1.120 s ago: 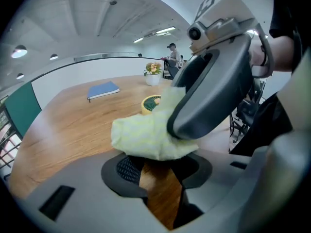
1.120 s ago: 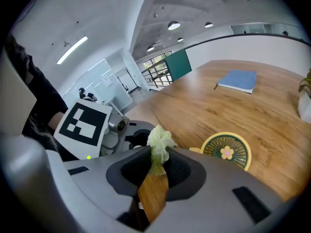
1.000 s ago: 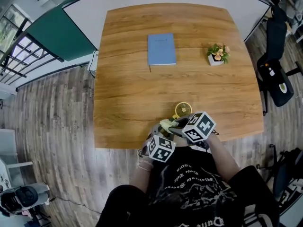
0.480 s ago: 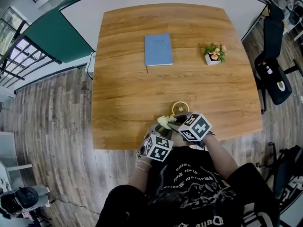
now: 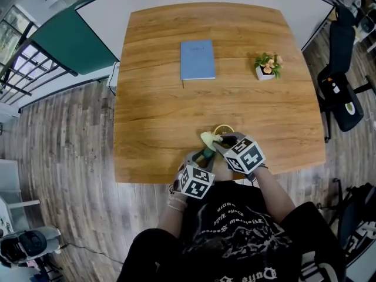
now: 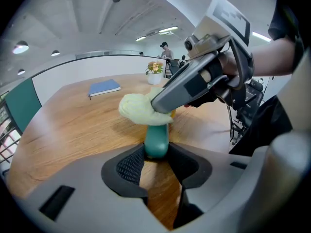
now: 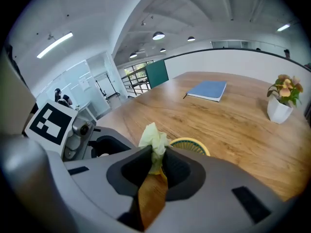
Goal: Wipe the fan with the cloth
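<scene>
A small hand fan with a teal handle (image 6: 156, 141) and a round yellow-rimmed head (image 7: 190, 145) sits near the table's front edge (image 5: 222, 130). My left gripper (image 6: 156, 155) is shut on the teal handle and holds the fan in place. My right gripper (image 7: 156, 160) is shut on a pale yellow-green cloth (image 7: 154, 139), which bunches out past its jaws. In the left gripper view the cloth (image 6: 141, 109) presses on top of the fan and hides most of its head. In the head view the cloth (image 5: 208, 138) lies at the fan's left side, between both grippers.
A blue notebook (image 5: 197, 59) lies at the far middle of the wooden table (image 5: 158, 104). A small potted plant (image 5: 267, 67) in a white pot stands at the far right. A black chair (image 5: 343, 87) is off the table's right side.
My right gripper has carried the cloth up and to the left over the fan, turning as it went. The left gripper has kept still on the handle.
</scene>
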`<state>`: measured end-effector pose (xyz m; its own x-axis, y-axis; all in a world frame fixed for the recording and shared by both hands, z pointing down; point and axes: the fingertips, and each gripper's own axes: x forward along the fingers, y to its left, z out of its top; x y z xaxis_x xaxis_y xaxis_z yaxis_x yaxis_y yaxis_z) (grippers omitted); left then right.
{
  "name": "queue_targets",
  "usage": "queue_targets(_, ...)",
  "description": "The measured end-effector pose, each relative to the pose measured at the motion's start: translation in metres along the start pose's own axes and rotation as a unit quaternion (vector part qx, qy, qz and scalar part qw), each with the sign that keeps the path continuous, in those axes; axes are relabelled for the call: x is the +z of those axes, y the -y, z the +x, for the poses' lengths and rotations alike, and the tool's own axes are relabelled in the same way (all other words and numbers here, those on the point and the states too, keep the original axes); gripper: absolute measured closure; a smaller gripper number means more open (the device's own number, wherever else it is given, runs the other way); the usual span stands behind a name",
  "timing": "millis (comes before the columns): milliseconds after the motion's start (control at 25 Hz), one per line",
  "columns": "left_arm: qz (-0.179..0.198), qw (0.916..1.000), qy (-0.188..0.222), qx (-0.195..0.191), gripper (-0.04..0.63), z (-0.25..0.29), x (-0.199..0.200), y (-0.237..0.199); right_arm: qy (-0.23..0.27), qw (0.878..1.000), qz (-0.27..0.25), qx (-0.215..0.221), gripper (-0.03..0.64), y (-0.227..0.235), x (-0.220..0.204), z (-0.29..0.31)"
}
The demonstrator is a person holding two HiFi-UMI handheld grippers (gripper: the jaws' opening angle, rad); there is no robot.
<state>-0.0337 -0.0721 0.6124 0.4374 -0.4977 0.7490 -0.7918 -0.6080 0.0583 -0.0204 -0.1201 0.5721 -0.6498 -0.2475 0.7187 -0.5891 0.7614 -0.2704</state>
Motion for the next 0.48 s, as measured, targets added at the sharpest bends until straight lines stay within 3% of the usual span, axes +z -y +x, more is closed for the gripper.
queue_targets(280,-0.014,0.9998,-0.003,-0.012,0.42,0.0,0.001,-0.002,0.001,0.999,0.033,0.043,0.542,0.004,-0.013,-0.009)
queue_targets(480,-0.021,0.9996,-0.005,-0.021,0.42,-0.001,0.002,-0.003,0.002,0.999,0.004,0.034,0.546,-0.003,-0.015,-0.011)
